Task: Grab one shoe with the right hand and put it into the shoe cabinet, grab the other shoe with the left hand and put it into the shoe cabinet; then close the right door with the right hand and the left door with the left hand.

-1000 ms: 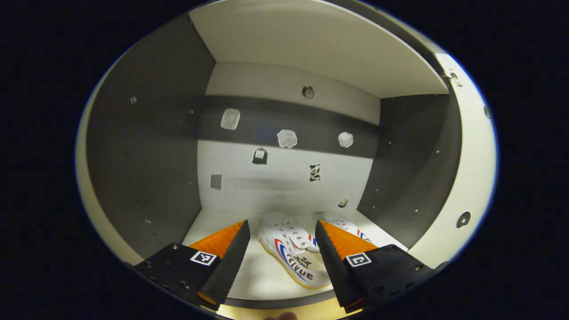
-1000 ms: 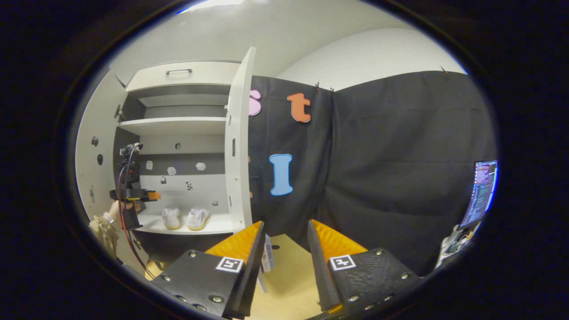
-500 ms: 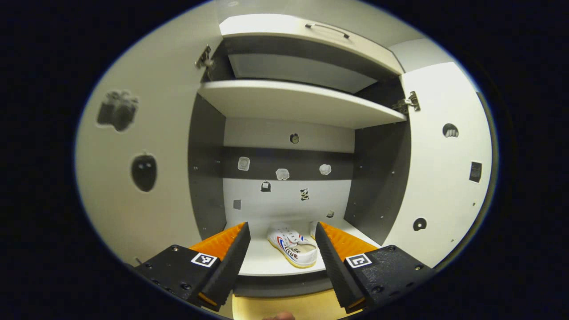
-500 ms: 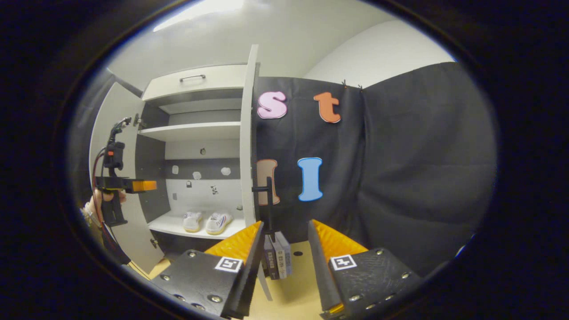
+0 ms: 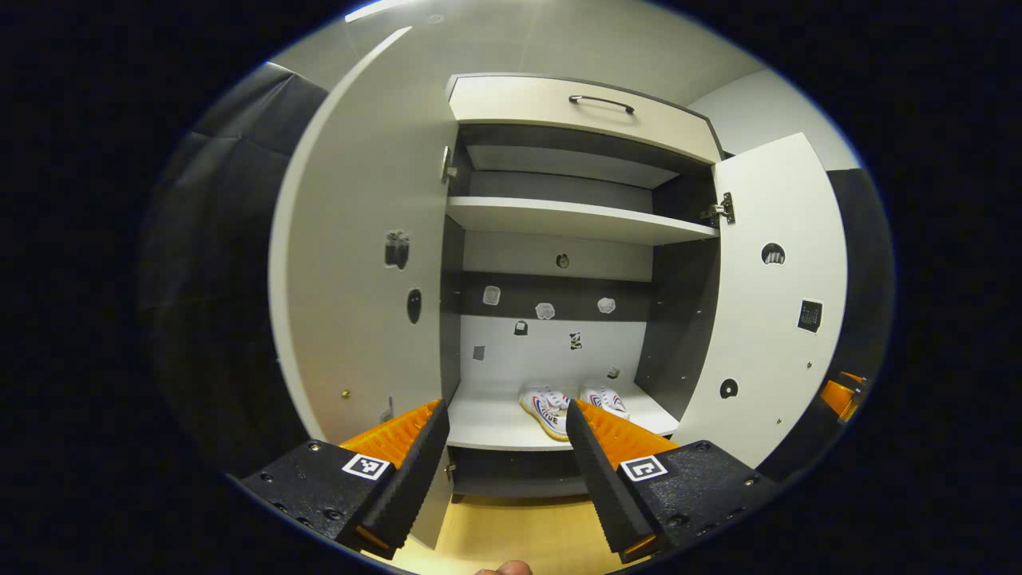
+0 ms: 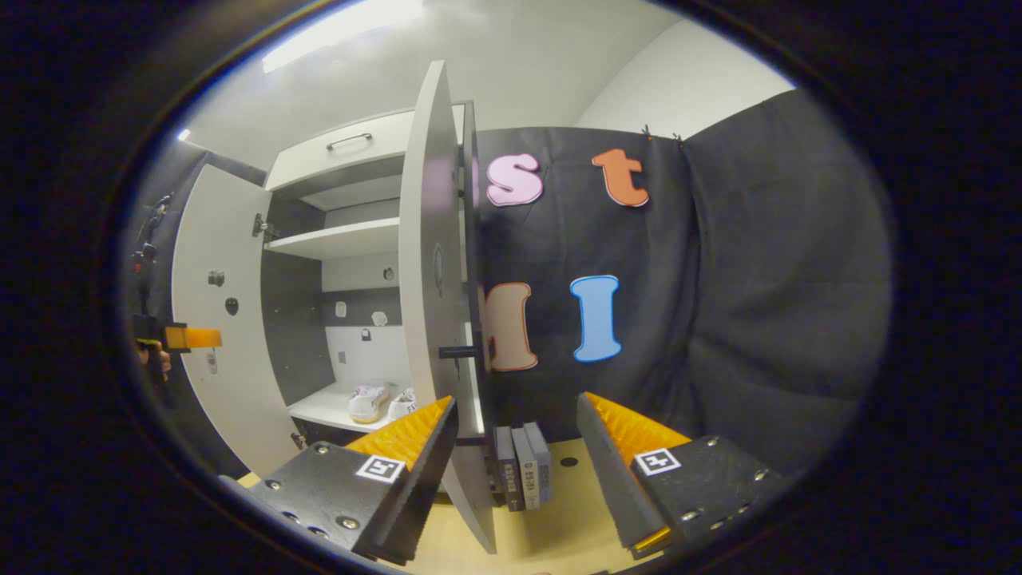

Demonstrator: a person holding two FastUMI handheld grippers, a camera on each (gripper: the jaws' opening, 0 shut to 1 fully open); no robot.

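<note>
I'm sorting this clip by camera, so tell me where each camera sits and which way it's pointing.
Left gripper view: rides the open left gripper, facing straight into the open shoe cabinet; a fingertip shows at the bottom edge.
Right gripper view: rides the open right gripper, facing the right door edge-on.
Both views show the shoes on the lower shelf.

Shoes: two white sneakers with red and blue side stripes, left shoe and right shoe, side by side on the lower shelf of the shoe cabinet, toes outward.
Left door: pale, swung wide open.
Right door: pale, open; black handle on its outer face.
</note>
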